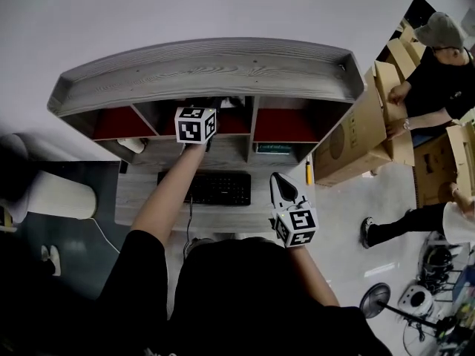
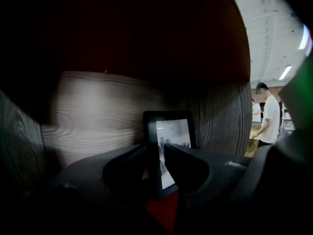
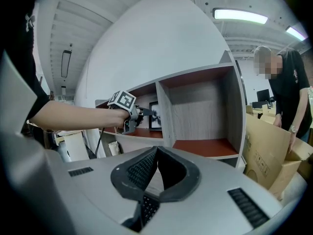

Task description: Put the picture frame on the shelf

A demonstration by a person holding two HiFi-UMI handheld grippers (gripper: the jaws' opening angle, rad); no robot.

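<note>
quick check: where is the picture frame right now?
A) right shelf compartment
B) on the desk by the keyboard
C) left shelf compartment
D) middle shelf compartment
D: the picture frame stands in the middle compartment of the shelf. The left gripper reaches in there and pinches its left edge. The right gripper view also shows it left of the divider that bounds the right compartment.

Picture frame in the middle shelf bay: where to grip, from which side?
Pinch the picture frame by its left upright border, one finger on the face, one behind, coming level through the open shelf front. It stands upright and thin; the left gripper holds it so.
</note>
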